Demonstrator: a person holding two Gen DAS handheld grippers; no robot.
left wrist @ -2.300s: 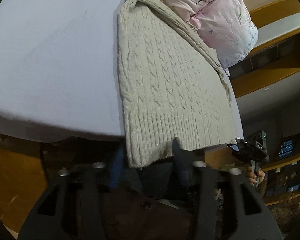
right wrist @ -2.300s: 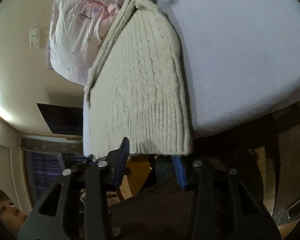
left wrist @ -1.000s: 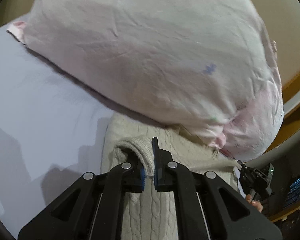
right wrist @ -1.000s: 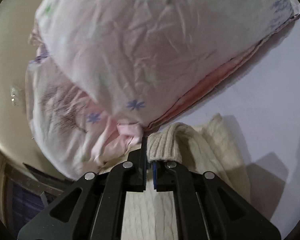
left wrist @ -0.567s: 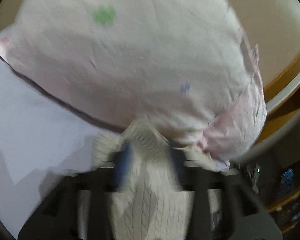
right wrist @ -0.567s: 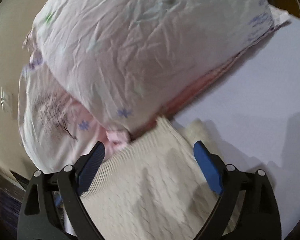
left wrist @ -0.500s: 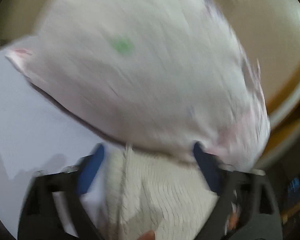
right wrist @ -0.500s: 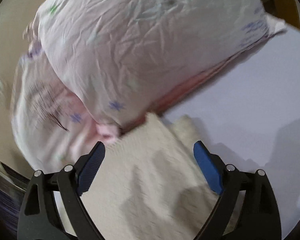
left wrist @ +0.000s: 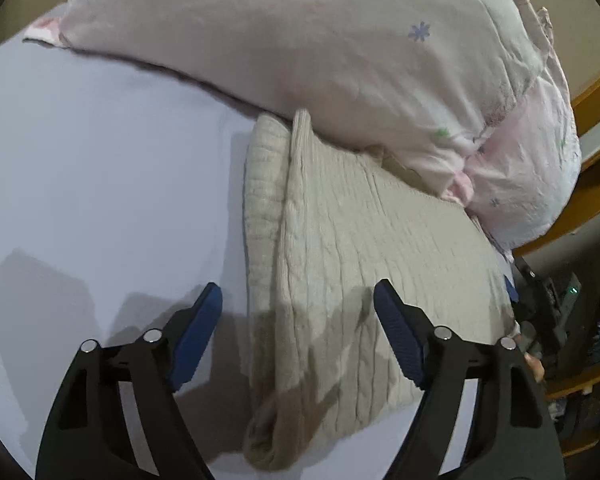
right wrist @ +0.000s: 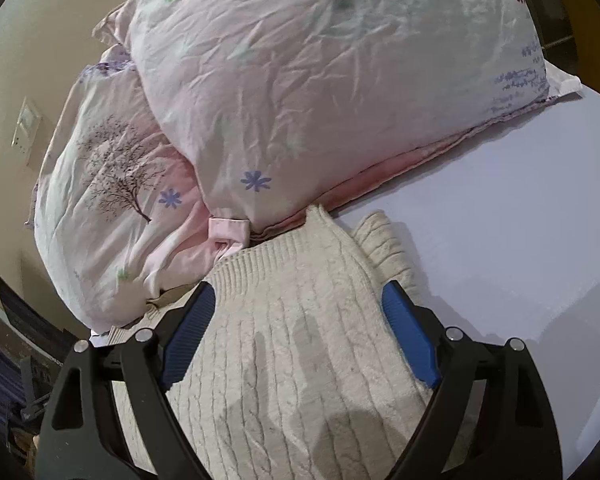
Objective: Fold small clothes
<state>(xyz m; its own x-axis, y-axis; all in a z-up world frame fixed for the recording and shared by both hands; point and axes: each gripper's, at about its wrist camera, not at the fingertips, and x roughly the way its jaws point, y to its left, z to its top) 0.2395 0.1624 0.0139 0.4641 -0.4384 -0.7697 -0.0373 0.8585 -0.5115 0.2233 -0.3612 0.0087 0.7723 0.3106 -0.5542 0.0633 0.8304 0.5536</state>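
On the pale lavender bed sheet (left wrist: 100, 184), the cream cable-knit sweater (left wrist: 364, 264) lies folded over on itself, with a lower layer showing along its left edge in the left wrist view. Its far edge rests against the pink floral pillow (left wrist: 320, 48), which slightly overlaps the knit at the top.

The left gripper (left wrist: 298, 320) has its jaws spread wide and holds nothing. Its blue-padded fingers (left wrist: 198, 330) straddle the left part of the sweater: one finger is over the bare sheet, the other over the knit. Whether the pads touch the fabric cannot be told.

The right gripper (right wrist: 298, 320) is likewise spread wide and holds nothing. Both of its blue pads (right wrist: 408, 338) flank the ribbed end of the sweater (right wrist: 300, 340), which fills the gap between them. The ribbed corner points toward the pillow (right wrist: 300, 80) and touches its lower seam.

A second printed pillow (right wrist: 108, 200) lies beside the first, toward the wall.
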